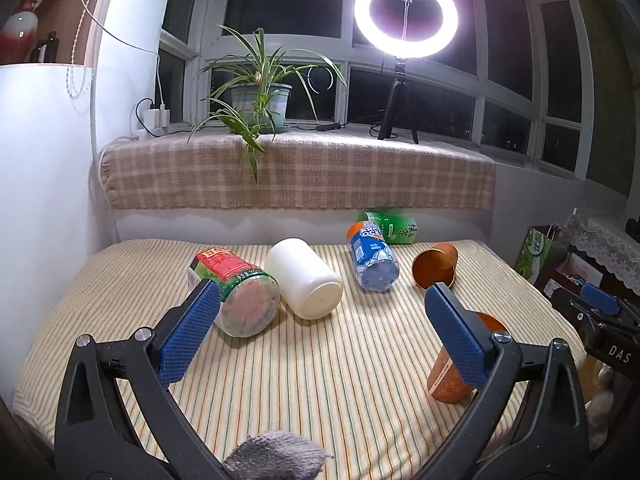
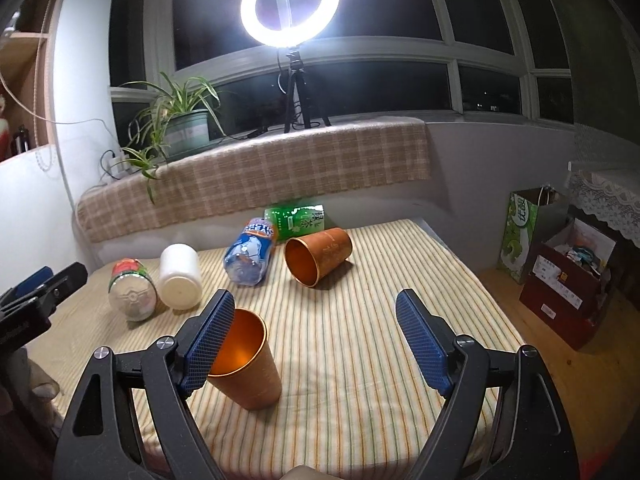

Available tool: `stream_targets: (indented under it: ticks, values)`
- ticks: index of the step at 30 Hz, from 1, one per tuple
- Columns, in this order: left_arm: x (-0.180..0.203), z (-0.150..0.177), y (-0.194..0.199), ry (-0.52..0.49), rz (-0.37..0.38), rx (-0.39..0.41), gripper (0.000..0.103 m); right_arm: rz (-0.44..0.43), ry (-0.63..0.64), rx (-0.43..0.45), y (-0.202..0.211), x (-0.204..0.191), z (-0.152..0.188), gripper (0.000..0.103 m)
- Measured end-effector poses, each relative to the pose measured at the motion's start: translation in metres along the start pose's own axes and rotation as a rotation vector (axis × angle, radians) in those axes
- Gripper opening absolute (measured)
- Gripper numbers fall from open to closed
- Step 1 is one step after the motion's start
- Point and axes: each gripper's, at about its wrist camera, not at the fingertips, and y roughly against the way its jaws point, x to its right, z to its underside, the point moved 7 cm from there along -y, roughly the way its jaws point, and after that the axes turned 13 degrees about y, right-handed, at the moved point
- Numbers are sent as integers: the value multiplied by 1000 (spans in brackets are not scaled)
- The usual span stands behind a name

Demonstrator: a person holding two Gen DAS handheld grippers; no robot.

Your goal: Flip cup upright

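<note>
Two orange metal cups are on the striped table. One cup (image 2: 320, 256) lies on its side at the back, mouth toward me; it also shows in the left wrist view (image 1: 435, 266). The other cup (image 2: 250, 364) stands upright near the front, partly behind my right gripper's left finger; in the left wrist view this cup (image 1: 448, 376) is partly hidden behind my left gripper's right finger. My left gripper (image 1: 320, 312) is open and empty above the table. My right gripper (image 2: 316, 328) is open and empty, the upright cup at its left finger.
A green-labelled jar (image 1: 236, 292), a white jar (image 1: 304, 278), a blue-labelled bottle (image 1: 372, 260) and a green bottle (image 1: 390, 226) lie on their sides on the table (image 1: 340, 380). A checked ledge with a plant (image 1: 260, 92) and ring light (image 1: 406, 14) stands behind. Boxes (image 2: 560, 280) stand on the floor at right.
</note>
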Motion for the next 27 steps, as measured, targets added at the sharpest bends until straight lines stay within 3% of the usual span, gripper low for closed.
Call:
stream_targets:
  ticks: [27]
  values:
    - [-5, -2, 2, 9, -2, 3, 103, -12, 4, -40, -8, -3, 9, 83]
